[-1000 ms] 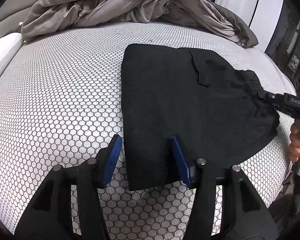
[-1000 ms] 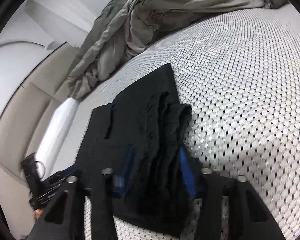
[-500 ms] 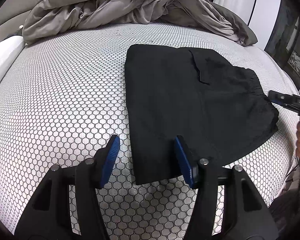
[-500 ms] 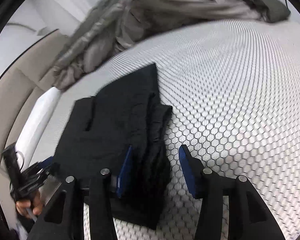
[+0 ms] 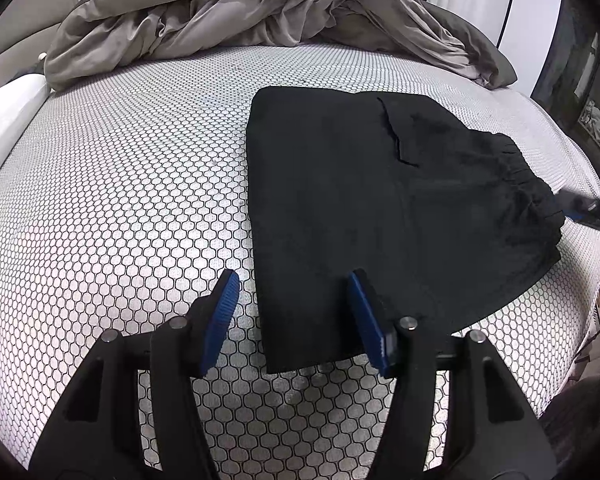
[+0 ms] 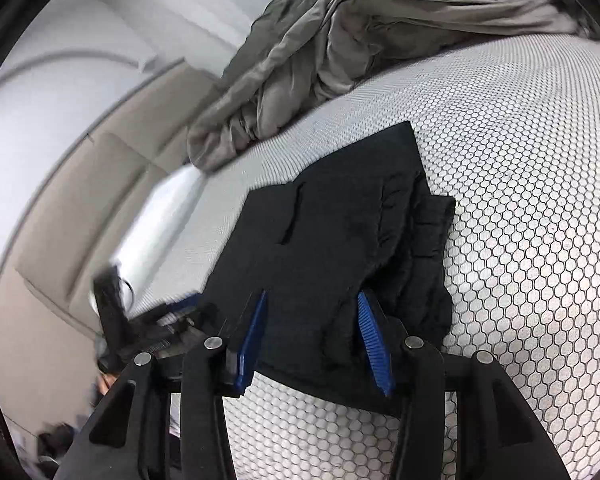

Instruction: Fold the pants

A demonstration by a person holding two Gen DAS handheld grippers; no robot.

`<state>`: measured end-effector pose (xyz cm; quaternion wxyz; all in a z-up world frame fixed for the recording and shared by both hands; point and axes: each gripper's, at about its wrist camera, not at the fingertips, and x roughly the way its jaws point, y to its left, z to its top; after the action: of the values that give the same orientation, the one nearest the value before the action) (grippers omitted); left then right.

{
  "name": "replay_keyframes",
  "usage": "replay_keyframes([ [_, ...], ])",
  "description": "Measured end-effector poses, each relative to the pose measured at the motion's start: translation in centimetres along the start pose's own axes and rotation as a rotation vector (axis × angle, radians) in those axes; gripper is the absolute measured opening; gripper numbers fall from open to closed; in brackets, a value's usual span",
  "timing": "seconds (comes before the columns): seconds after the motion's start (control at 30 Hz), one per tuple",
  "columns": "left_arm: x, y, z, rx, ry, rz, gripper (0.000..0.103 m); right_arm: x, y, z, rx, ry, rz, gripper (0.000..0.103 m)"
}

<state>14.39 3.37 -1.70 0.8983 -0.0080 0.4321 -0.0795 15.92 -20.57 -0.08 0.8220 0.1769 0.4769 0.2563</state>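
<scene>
While a rumpled grey duvet (image 5: 260,12) crowds the bed's honeycomb-patterned mattress (image 5: 120,200), folded black fabric pants (image 5: 360,208) lie flat. Left tool (image 5: 292,312) gapes, straddling their corner; right tool (image 6: 314,340) is closing, pads apart over the waistband.

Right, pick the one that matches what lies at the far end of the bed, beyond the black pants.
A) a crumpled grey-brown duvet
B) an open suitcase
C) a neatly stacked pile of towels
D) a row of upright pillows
A: in the left wrist view a crumpled grey-brown duvet is bunched across the honeycomb-patterned mattress behind the folded black pants.
</scene>
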Motion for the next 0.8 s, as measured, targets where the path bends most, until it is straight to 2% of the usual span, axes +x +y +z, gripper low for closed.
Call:
replay_keyframes([
  [0.03,0.0,0.0,0.0,0.0,0.0,0.001,0.054,0.8,0.0,-0.2,-0.002,0.027,-0.043,0.027],
  [0.07,0.0,0.0,0.1,0.0,0.001,0.0,0.054,1.6,-0.3,-0.4,0.008,0.053,-0.087,0.009],
  [0.1,0.0,0.1,0.1,-0.003,0.0,-0.002,0.054,1.7,-0.4,-0.4,0.022,0.054,-0.091,0.006],
  [0.23,-0.2,1.0,0.6,-0.061,0.002,-0.064,0.054,-0.7,0.6,-0.4,0.002,0.011,-0.061,0.004],
  [0.3,-0.2,1.4,0.8,-0.077,0.004,-0.07,0.054,-1.1,0.3,-0.9,-0.01,0.028,-0.103,0.004],
  [0.37,-0.1,1.4,0.9,-0.07,0.006,-0.062,0.054,0.0,-0.7,-1.8,-0.03,0.094,-0.187,0.004],
  [0.43,-0.1,1.2,1.0,-0.059,0.005,-0.047,0.054,0.6,-0.6,-2.1,-0.061,0.099,-0.205,0.005],
  [0.53,-1.3,0.5,0.9,-0.028,-0.033,-0.03,0.054,-1.0,0.6,-1.9,-0.102,0.042,-0.198,0.016],
  [0.6,-2.7,-0.3,0.6,-0.006,-0.083,-0.013,0.054,-2.8,1.5,-1.9,-0.146,-0.044,-0.237,0.047],
  [0.63,-3.5,-0.9,0.5,0.006,-0.109,-0.008,0.056,-3.3,1.9,-1.7,-0.166,-0.074,-0.247,0.053],
  [0.67,-4.1,-1.3,0.4,0.014,-0.131,-0.006,0.064,-3.9,2.4,-1.6,-0.188,-0.1,-0.255,0.061],
  [0.7,-4.8,-1.8,0.3,0.018,-0.152,-0.005,0.069,-4.3,3.1,-1.6,-0.215,-0.121,-0.261,0.064],
  [0.73,-5.5,-2.3,0.1,0.019,-0.183,-0.008,0.08,-4.7,3.6,-1.6,-0.234,-0.135,-0.273,0.066],
  [0.8,-6.9,-3.2,-0.3,0.024,-0.249,-0.024,0.087,-5.2,4.7,-1.8,-0.273,-0.172,-0.288,0.081],
])
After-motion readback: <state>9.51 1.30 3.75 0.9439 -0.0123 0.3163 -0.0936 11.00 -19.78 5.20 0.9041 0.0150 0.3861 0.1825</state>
